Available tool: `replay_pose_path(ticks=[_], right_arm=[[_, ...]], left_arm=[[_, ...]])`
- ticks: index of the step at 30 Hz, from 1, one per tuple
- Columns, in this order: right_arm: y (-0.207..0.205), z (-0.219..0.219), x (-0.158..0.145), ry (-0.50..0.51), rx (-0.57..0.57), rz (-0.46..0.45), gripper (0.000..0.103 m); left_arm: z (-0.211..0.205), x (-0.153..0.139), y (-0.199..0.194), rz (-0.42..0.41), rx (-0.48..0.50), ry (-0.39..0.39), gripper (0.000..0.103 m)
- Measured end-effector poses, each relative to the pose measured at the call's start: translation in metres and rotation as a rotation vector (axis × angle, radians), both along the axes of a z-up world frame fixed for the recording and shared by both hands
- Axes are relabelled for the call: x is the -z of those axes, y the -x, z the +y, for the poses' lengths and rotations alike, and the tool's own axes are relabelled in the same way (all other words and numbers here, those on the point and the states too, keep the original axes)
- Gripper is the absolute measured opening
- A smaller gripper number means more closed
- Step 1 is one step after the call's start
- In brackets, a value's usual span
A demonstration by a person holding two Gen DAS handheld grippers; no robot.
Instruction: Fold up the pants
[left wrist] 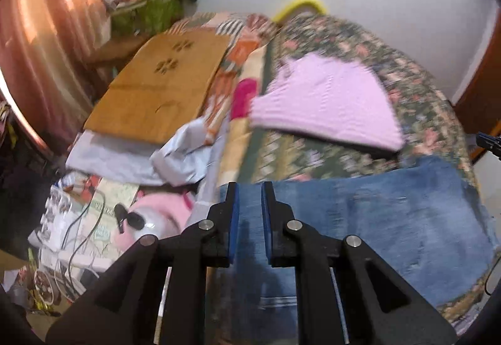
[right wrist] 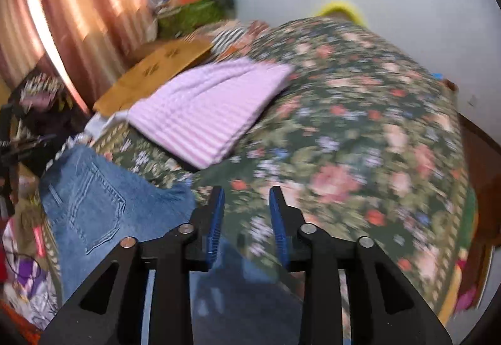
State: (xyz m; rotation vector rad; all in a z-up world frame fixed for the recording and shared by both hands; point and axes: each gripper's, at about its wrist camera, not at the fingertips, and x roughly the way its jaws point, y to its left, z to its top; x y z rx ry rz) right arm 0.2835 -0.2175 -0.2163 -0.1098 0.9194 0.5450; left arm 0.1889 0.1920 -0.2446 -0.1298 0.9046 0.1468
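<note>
Left gripper (left wrist: 250, 198) is clamped on a fold of the jeans (left wrist: 391, 213), which lie on the near edge of the floral bed (left wrist: 422, 94), in front of a pink cloth (left wrist: 328, 100). Right gripper (right wrist: 247, 204) is released, nothing between its jaws. Advice: regrip the free edge with the right before carrying the fold over, keep the denim taut, line up the hems.

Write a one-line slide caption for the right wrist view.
Open right gripper above floral bedspread, beside jeans.

Warm glare through the curtain (left wrist: 47, 41) at left — heavy motion blur, fisheye-bent, dark-cornered edges.
</note>
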Motion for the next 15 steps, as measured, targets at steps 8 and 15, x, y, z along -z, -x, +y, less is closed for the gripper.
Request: replay_pose_path(ticks=[8, 15], right_arm=[[0.067, -0.102, -0.048, 0.015, 0.237, -0.077, 0.048], [0.137, -0.169, -0.081, 0.116, 0.394, -0.187, 0.081]], left_arm=[[-0.101, -0.044, -0.013, -0.079, 0.197, -0.006, 0.032], [-0.210, -0.063, -0.035, -0.106, 0.403, 0.042, 0.041]])
